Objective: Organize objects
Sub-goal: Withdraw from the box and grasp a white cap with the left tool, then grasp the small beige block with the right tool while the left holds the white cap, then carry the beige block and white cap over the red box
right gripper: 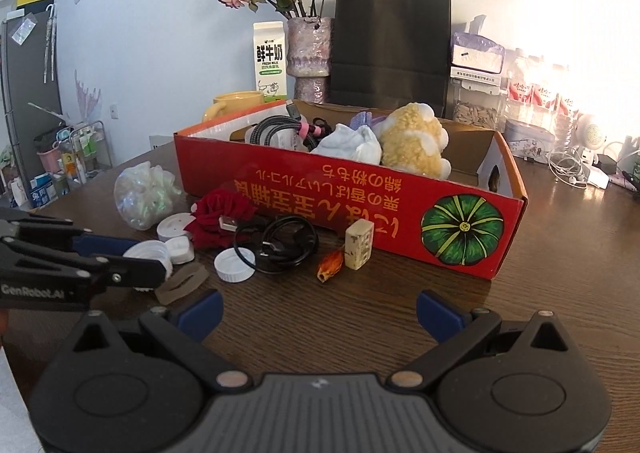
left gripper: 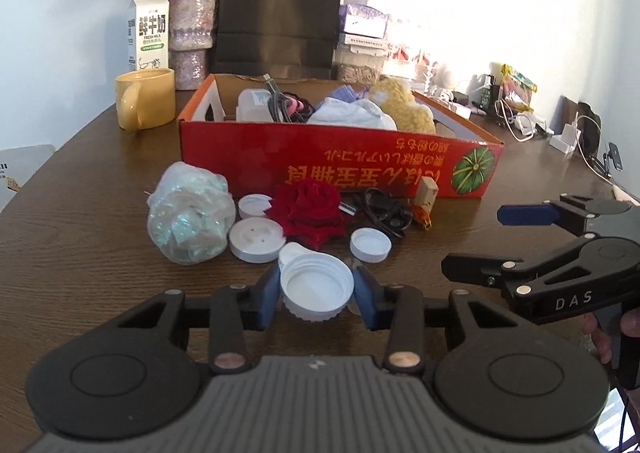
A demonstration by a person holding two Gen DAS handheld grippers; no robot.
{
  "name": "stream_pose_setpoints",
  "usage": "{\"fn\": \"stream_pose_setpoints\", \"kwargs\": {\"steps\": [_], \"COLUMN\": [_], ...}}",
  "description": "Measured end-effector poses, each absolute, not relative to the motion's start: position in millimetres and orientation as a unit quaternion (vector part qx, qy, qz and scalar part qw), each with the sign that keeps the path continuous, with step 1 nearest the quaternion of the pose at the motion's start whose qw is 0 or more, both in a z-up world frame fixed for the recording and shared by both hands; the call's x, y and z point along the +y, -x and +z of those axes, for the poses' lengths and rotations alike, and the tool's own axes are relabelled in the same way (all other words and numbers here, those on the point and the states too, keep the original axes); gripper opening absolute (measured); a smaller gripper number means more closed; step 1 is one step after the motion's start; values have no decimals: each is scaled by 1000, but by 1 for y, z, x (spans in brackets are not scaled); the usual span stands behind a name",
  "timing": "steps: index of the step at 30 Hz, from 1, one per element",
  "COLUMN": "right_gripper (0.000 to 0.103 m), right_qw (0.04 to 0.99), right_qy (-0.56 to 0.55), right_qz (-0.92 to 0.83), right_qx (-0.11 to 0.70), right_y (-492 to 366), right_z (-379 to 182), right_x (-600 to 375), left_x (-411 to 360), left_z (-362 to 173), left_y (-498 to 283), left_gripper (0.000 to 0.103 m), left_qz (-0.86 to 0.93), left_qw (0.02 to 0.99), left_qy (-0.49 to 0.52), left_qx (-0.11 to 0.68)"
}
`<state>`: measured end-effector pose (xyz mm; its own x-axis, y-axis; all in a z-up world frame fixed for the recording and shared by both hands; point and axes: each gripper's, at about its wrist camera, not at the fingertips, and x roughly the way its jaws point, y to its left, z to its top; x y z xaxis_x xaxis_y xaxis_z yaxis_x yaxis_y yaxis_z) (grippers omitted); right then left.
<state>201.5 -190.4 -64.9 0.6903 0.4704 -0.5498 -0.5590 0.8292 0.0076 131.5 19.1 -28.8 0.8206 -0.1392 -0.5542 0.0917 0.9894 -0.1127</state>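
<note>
A white screw cap (left gripper: 312,287) sits tilted between the blue pads of my left gripper (left gripper: 316,288), which is shut on it just above the wooden table. The right wrist view shows the same left gripper (right gripper: 140,259) on the cap (right gripper: 146,251) from the side. Behind it lie other white lids (left gripper: 256,241), a red rose (left gripper: 308,209), a crumpled plastic bag (left gripper: 188,217), a black cable (right gripper: 280,245) and a small tile (right gripper: 359,243). A red cardboard box (right gripper: 360,205) behind them holds a plush toy, cloth and cables. My right gripper (right gripper: 320,311) stands open over bare table with nothing between its fingers.
A yellow mug (left gripper: 144,97), a milk carton (left gripper: 148,29), a vase of dried roses (left gripper: 192,33) and a black paper bag (left gripper: 280,13) stand behind the box. Chargers and white cords (left gripper: 520,121) clutter the far right. Bare wood lies to the right of the loose items.
</note>
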Motion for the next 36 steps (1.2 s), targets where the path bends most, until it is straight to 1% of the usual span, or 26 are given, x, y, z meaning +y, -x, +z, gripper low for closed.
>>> {"fn": "stream_pose_setpoints", "kwargs": {"steps": [12,15,17,18,19,20,24,26,27,28,29,31,34,36], "right_gripper": [103,96,94,91,85,81,69,61,59,53,43,36,35,30], "right_qw": [922,924,925,925,926,926,927,927,928,929,929,930,930,929], "right_qy": [75,73,68,67,66,65,67,67,66,65,65,64,64,64], "right_qz": [256,250,249,249,249,248,247,247,246,244,242,239,236,235], "right_qx": [281,280,279,278,278,276,274,273,273,271,271,271,276,278], "right_y": [-220,-227,-231,-233,-235,-237,-244,-248,-250,-251,-253,-255,-259,-260], "right_z": [-64,-63,-62,-62,-62,-62,-60,-60,-60,-60,-60,-60,-62,-63], "right_x": [-191,-190,-189,-188,-187,-186,-180,-177,-176,-175,-174,-173,-171,-171], "left_x": [27,26,26,26,25,26,26,26,26,26,26,26,26,25], "left_z": [-13,-13,-13,-12,-12,-12,-11,-11,-11,-11,-11,-11,-10,-10], "left_y": [-131,-132,-133,-133,-133,-134,-135,-135,-136,-136,-136,-137,-139,-141], "left_gripper": [41,41,41,41,41,41,41,41,41,41,41,41,41,41], "left_qz": [-51,-52,-52,-53,-53,-52,-54,-54,-54,-54,-55,-56,-58,-60], "left_qw": [960,961,961,961,961,961,961,961,961,961,961,962,962,962], "left_qy": [50,51,50,50,50,51,53,54,55,55,56,57,59,59], "left_qx": [270,269,268,268,267,267,265,265,265,264,264,262,260,260]}}
